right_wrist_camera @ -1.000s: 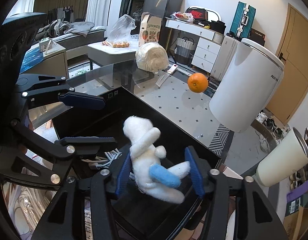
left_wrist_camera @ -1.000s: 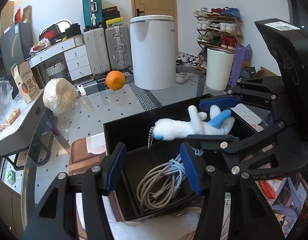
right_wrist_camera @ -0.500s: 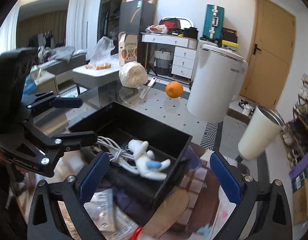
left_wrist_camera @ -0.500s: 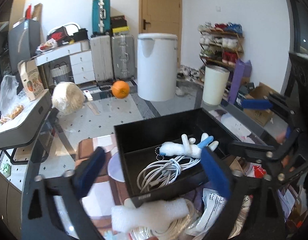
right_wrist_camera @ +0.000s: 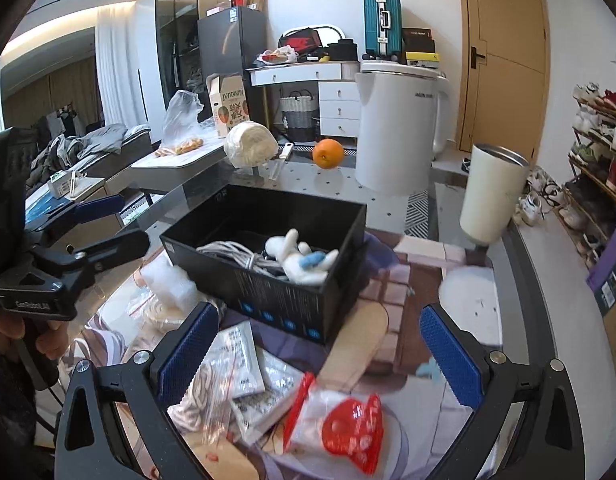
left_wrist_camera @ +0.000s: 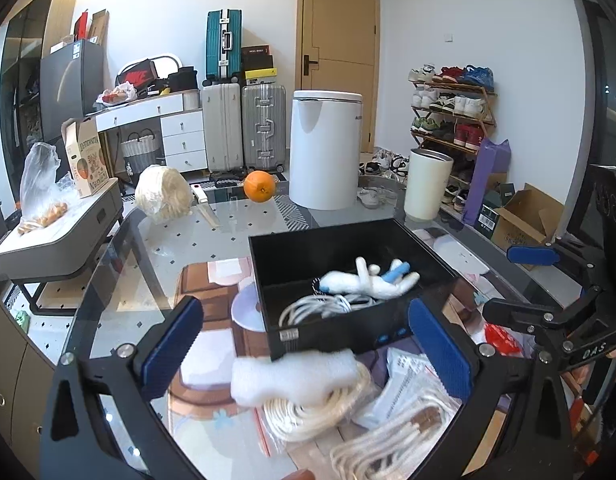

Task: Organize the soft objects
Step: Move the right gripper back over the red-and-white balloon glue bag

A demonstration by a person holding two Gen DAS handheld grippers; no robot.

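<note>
Left wrist view: your left gripper point(left_wrist_camera: 304, 344) stands spread wide with nothing between its blue pads, the jaws having just been opening; it hangs over the near edge of the glass table point(left_wrist_camera: 120, 280). Ahead of it the black box point(left_wrist_camera: 348, 330) sits on the table, and the white plush toy point(left_wrist_camera: 368, 280) with its blue limb lies on its side inside, resting on a coil of white cable point(left_wrist_camera: 320, 306) at the near end of the box. Just in front of the box wall lies a white foam piece point(left_wrist_camera: 292, 376), on top of a bag of cream rope point(left_wrist_camera: 320, 412). Your right gripper point(left_wrist_camera: 520, 280) shows at the right edge, also spread, clear of the box. An orange point(left_wrist_camera: 260, 186) and a white bin point(left_wrist_camera: 326, 148) stand well beyond. Right wrist view: your right gripper point(right_wrist_camera: 316, 352) is likewise wide apart and empty, its jaws having just been opening; below it sit packets in clear plastic and a bag with a red piece point(right_wrist_camera: 348, 428). The plush toy point(right_wrist_camera: 300, 258) lies in the black box point(right_wrist_camera: 284, 300) beside the cable point(right_wrist_camera: 228, 252), touching neither gripper. Your left gripper point(right_wrist_camera: 108, 220) shows at the left, spread, a hand point(right_wrist_camera: 32, 336) on its handle. A cream cup point(right_wrist_camera: 492, 196) stands right of the box
</note>
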